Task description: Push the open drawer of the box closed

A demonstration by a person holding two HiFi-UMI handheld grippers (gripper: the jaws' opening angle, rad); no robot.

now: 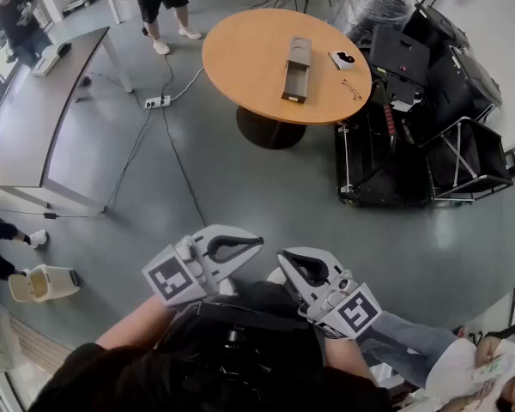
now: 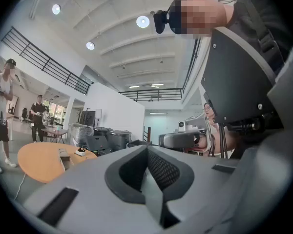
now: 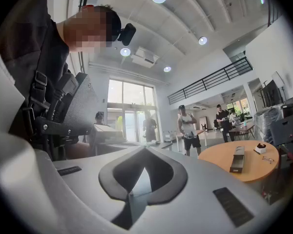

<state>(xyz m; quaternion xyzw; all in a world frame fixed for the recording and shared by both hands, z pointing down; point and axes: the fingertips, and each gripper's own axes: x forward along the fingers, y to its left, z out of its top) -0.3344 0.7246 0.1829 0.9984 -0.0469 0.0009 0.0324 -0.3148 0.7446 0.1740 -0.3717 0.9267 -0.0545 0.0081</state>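
A narrow grey box [image 1: 299, 52] lies on the round wooden table [image 1: 249, 54] far ahead, its drawer [image 1: 294, 82] pulled out toward the table's near edge. Both grippers are held close to the person's body, well short of the table. My left gripper [image 1: 240, 245] is shut with nothing in it, and so is my right gripper [image 1: 296, 264]. In the left gripper view the shut jaws [image 2: 147, 150] point upward, with the box [image 2: 64, 156] small at the far left. The right gripper view has the jaws [image 3: 145, 161] shut too, and the box [image 3: 237, 160] on the table [image 3: 219, 162] at the right.
Black cases and metal racks [image 1: 412, 127] crowd the table's right side. A small white object [image 1: 342, 57] and glasses [image 1: 352, 88] lie on the table. A power strip [image 1: 157, 102] with cables crosses the floor. A long grey table [image 1: 34, 110] stands left; people stand beyond.
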